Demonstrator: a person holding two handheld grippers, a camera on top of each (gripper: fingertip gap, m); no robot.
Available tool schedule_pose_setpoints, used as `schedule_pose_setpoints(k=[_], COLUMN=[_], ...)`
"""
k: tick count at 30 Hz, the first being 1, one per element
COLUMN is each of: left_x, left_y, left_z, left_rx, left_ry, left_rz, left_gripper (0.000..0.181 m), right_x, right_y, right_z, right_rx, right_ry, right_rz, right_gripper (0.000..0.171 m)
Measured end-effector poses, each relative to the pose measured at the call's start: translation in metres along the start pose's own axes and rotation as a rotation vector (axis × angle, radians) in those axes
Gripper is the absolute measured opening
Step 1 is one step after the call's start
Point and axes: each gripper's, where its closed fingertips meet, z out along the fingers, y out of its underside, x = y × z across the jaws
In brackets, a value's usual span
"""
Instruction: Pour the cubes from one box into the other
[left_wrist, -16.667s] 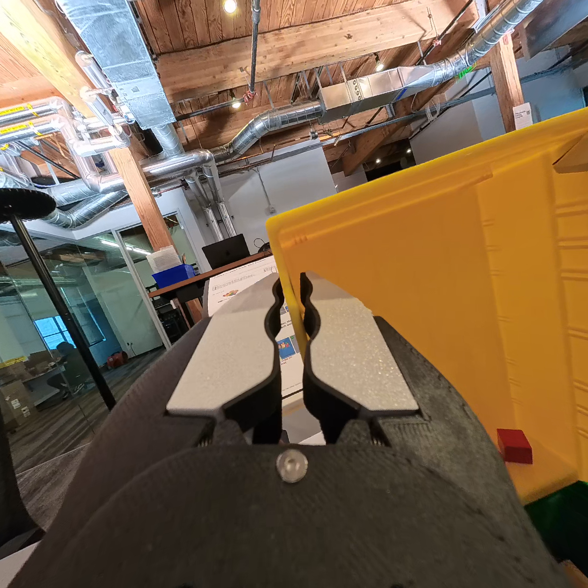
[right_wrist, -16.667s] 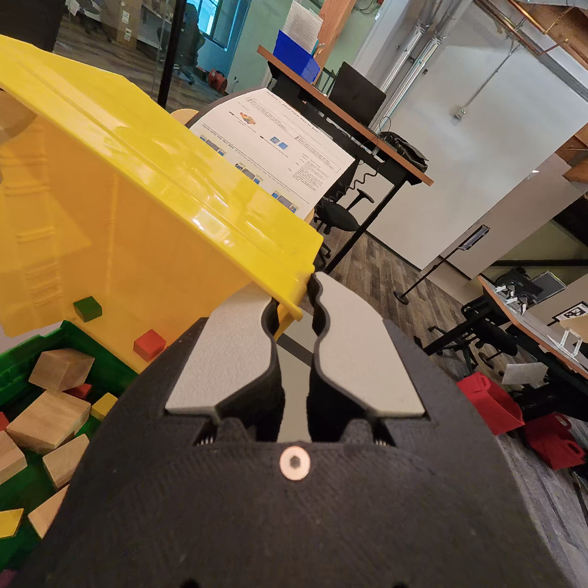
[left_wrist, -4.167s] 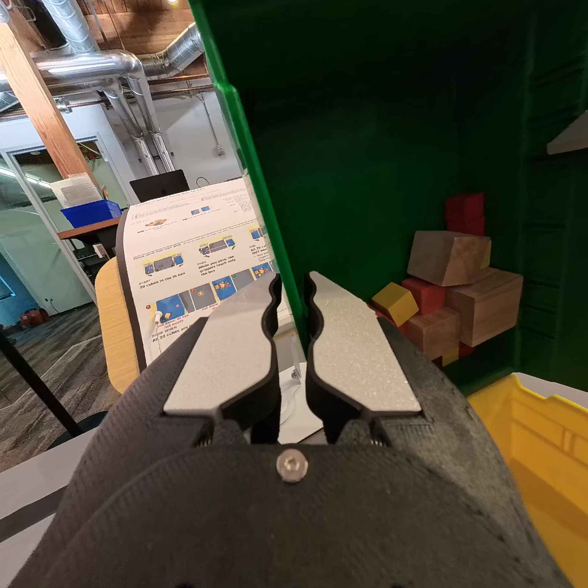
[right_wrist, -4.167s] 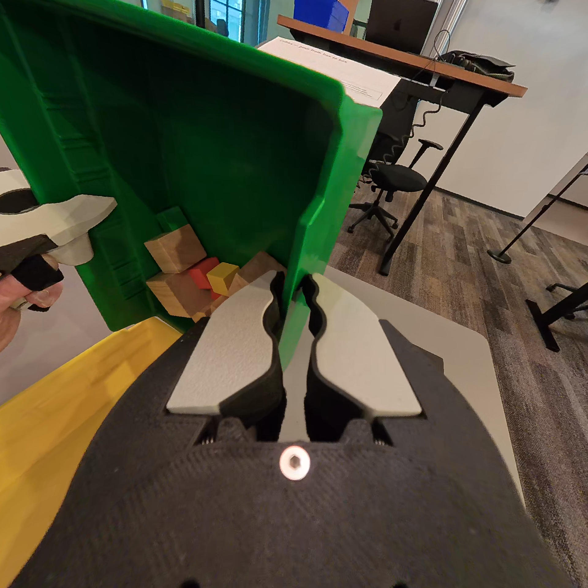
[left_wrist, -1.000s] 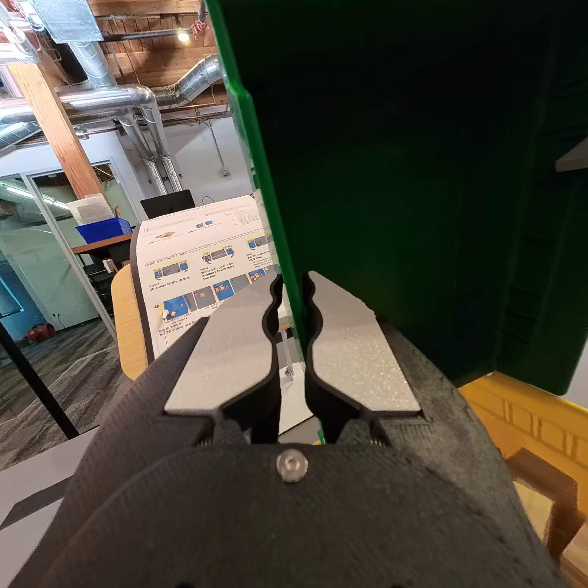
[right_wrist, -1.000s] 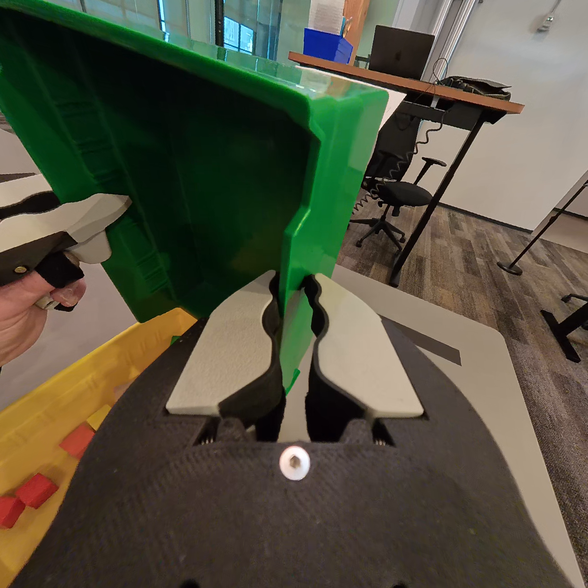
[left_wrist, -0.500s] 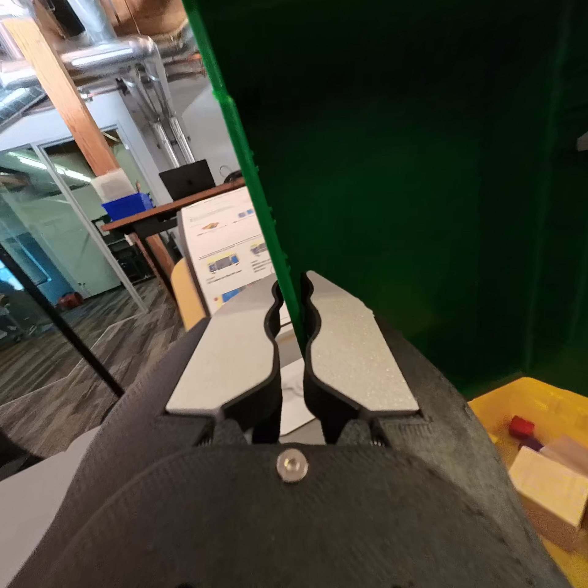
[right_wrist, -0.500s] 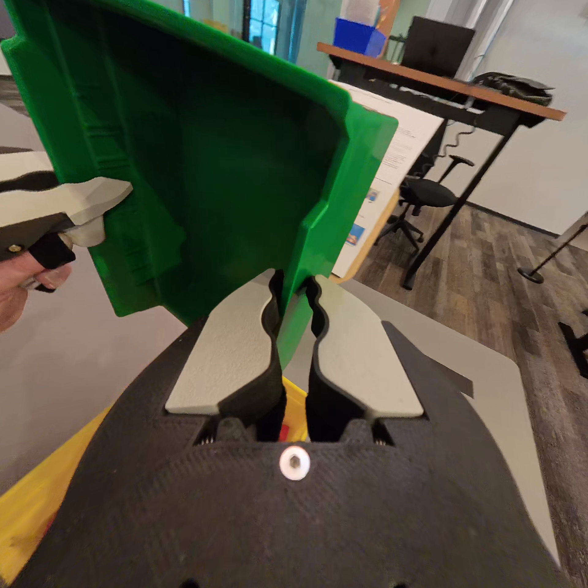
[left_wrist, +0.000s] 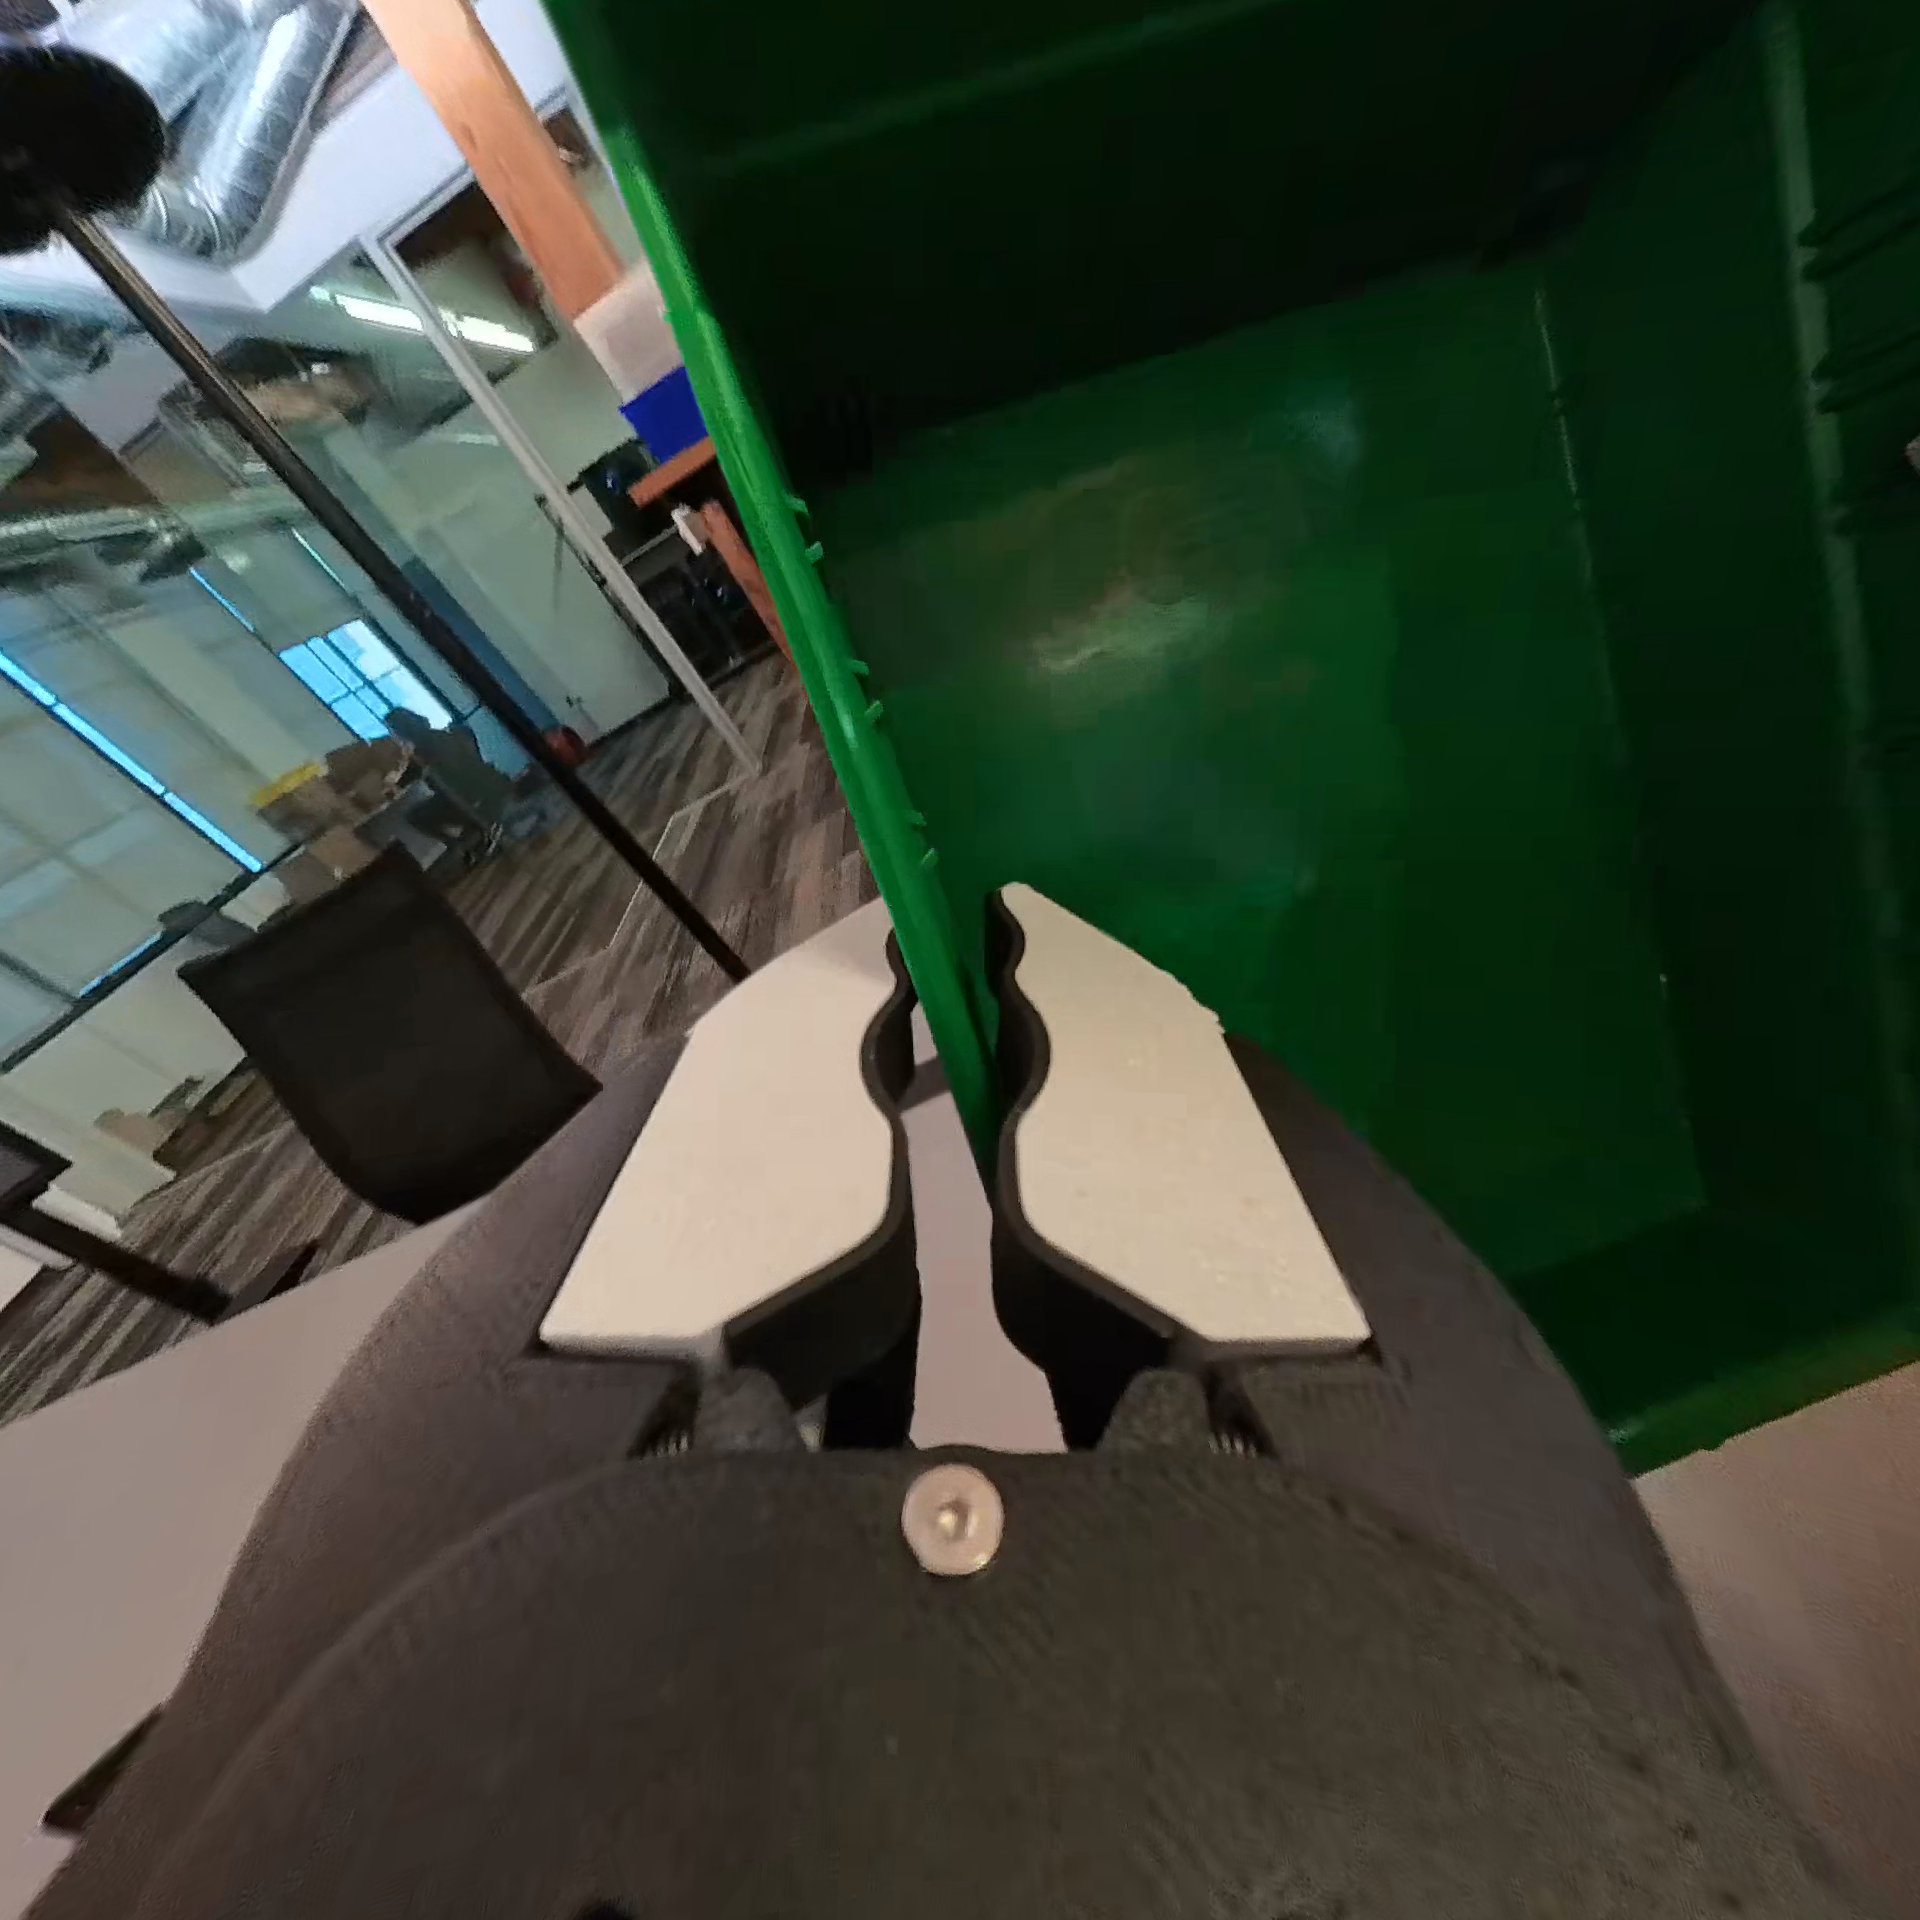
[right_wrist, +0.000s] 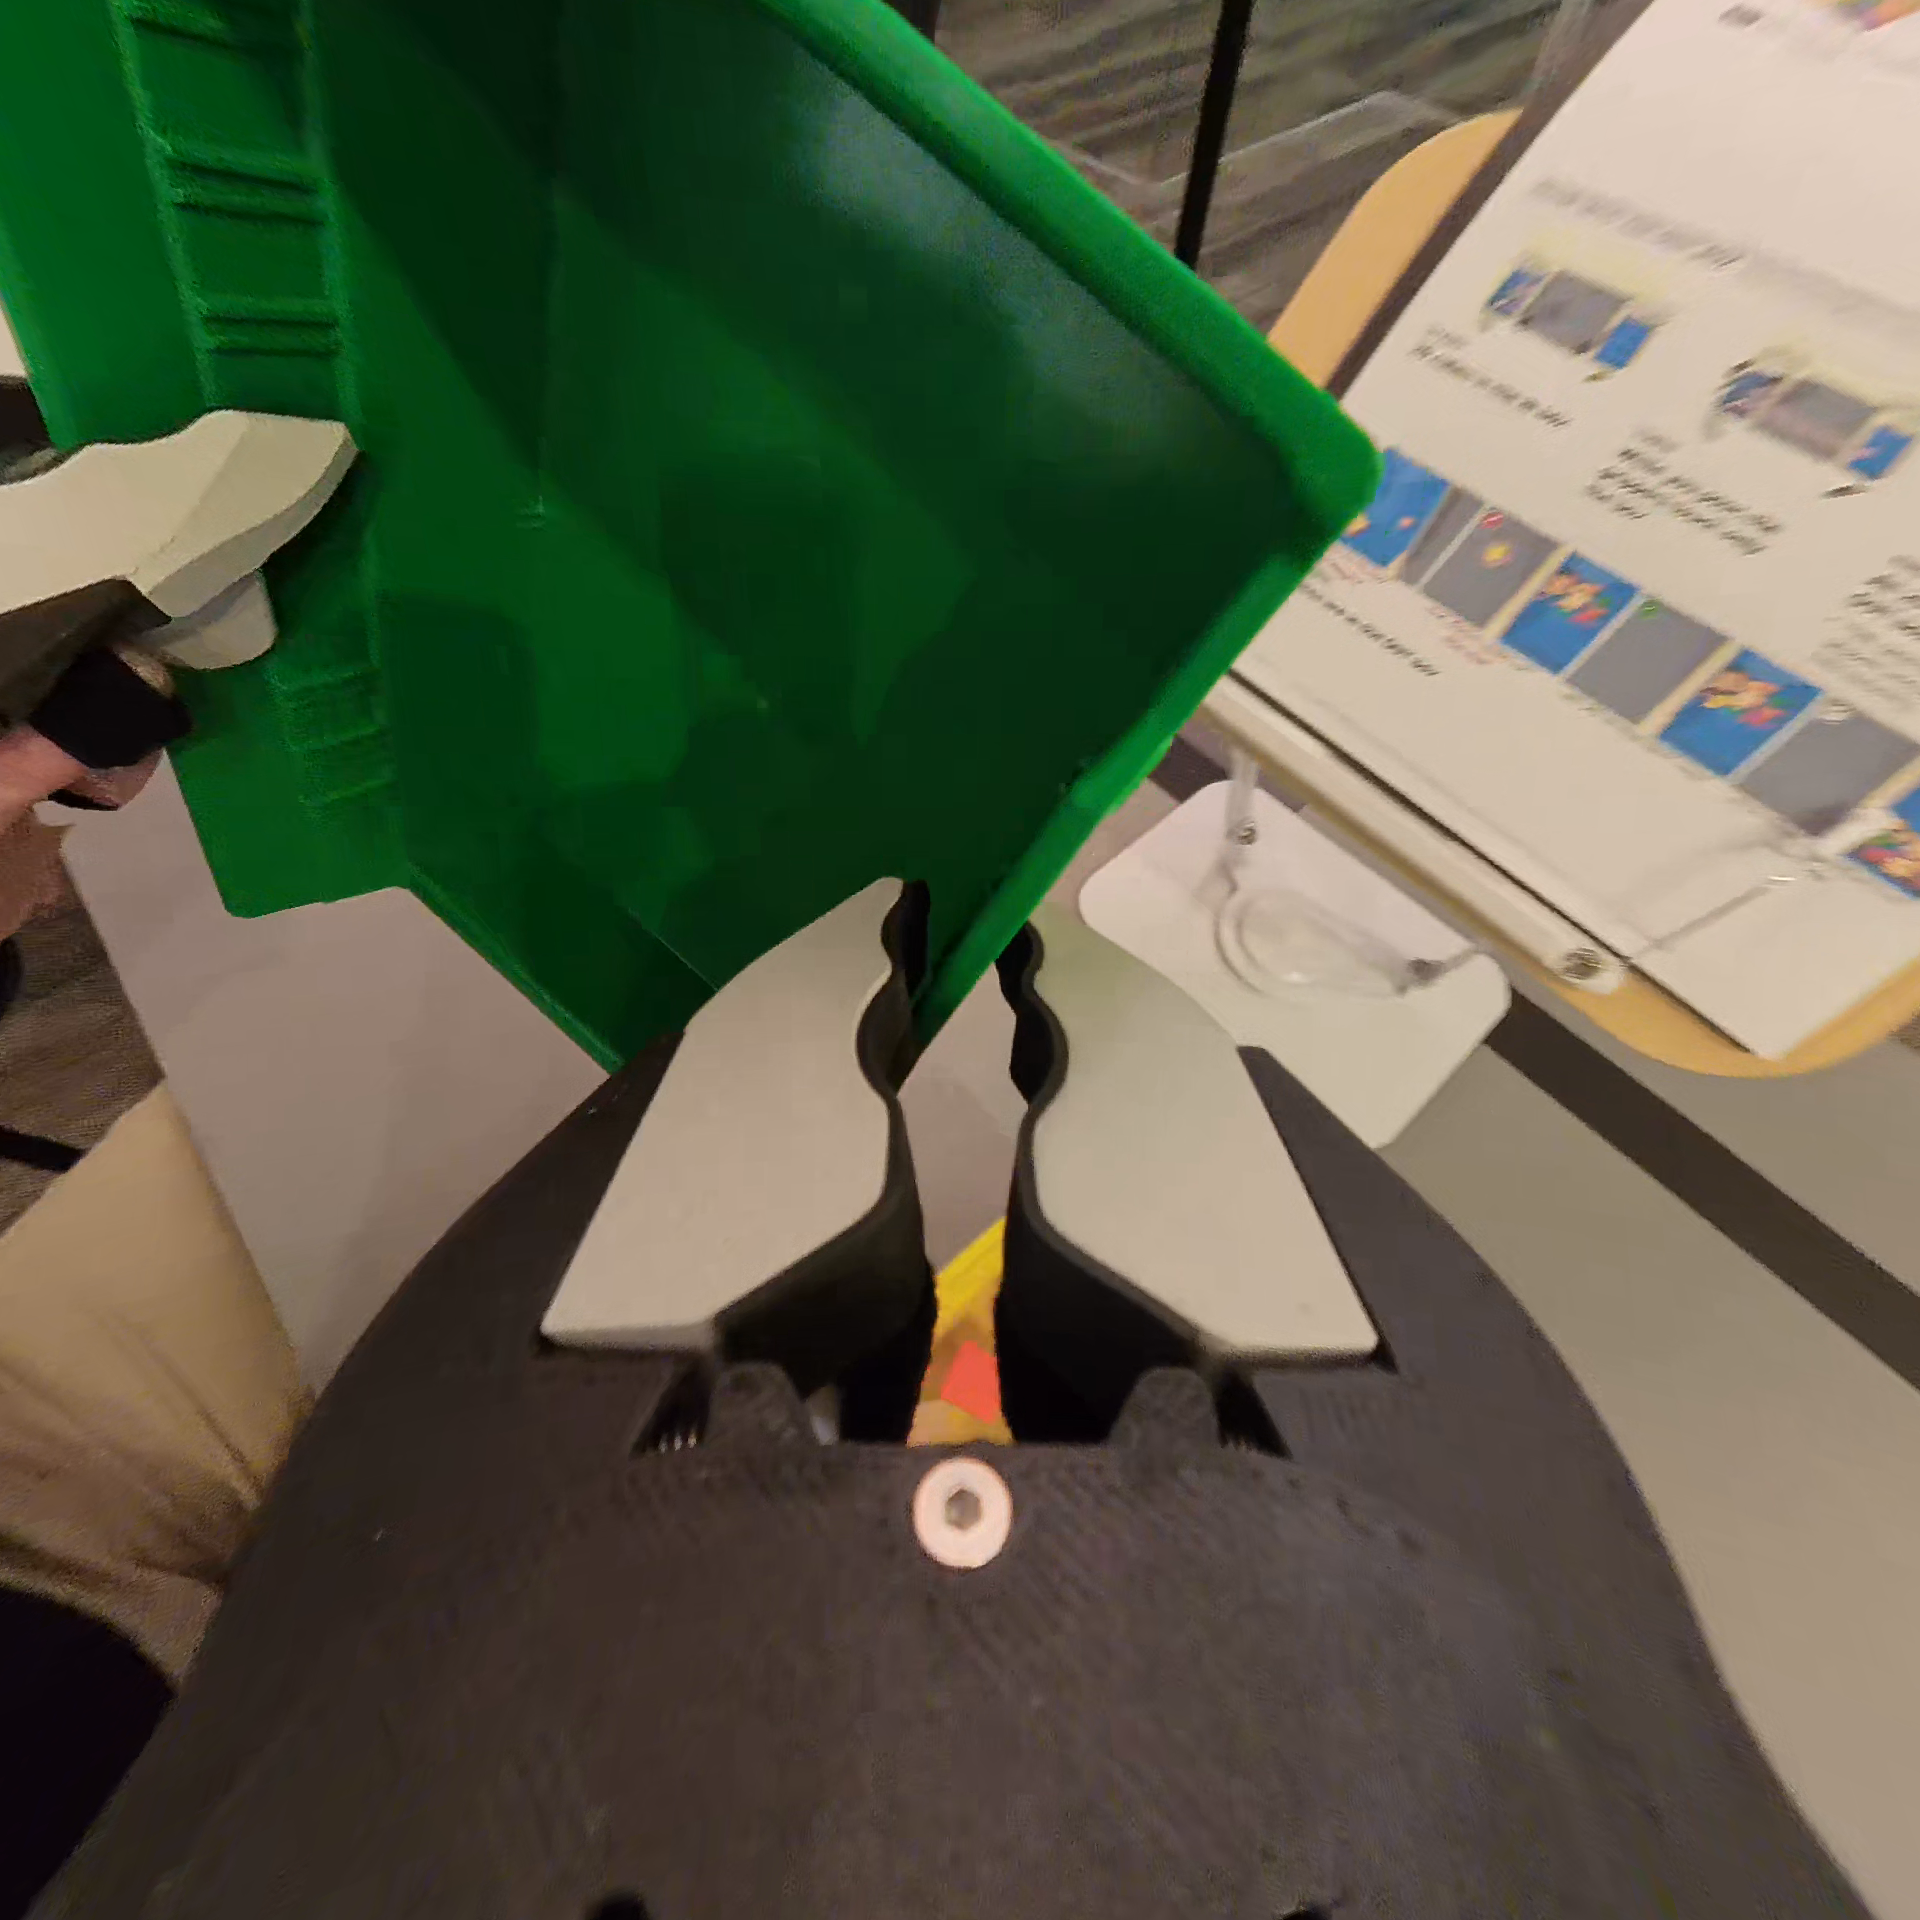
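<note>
Both grippers pinch the green box: the left gripper (left_wrist: 951, 971) clamps one thin side wall, the right gripper (right_wrist: 961, 961) the opposite rim. Held between them above the grey table (right_wrist: 1662, 1403), the green box (right_wrist: 748, 499) is tipped up, its empty, glossy inside facing the cameras. Through the right gripper's gap, a sliver of the yellow box (right_wrist: 966, 1278) with a red cube (right_wrist: 968, 1387) shows below. An instruction sheet (right_wrist: 1662, 468) stands beyond; glass partitions (left_wrist: 260, 644) and wood-look flooring (left_wrist: 644, 810) fill the office.
</note>
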Motion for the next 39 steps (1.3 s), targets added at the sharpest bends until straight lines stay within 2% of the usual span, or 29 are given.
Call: schedule_pose_setpoints(k=[9,20,24,31,35,39], left_x=[-0.011,-0.004,-0.007,0.006,0.008,0.013], left_y=[0.072,0.132,0.159,0.215,0.23,0.242], left_z=[0.003,0.022,0.025,0.028,0.03,0.029], left_rx=[-0.177,-0.351,-0.44,-0.62,-0.654,-0.696], left_ry=[0.023,0.06,0.102,0.198,0.229,0.264], left_rz=[-0.014,0.014,-0.047,-0.094,-0.13,-0.169], left_gripper=[0.01,0.012,0.008,0.013,0.013,0.013], right_x=[-0.025,-0.034,-0.04,-0.043,-0.047,-0.05], right_y=[0.039,0.104,0.102,0.122,0.127,0.125], right_z=[0.062,0.118,0.131,0.16,0.165,0.165], right_rx=[-0.189,-0.453,-0.452,-0.537,-0.567,-0.539], right_ry=[-0.116,-0.194,-0.279,-0.294,-0.307,-0.361], right_rz=[0.087,0.174,0.254,0.284,0.268,0.346], right_gripper=[0.009,0.008,0.008,0.011,0.015,0.026])
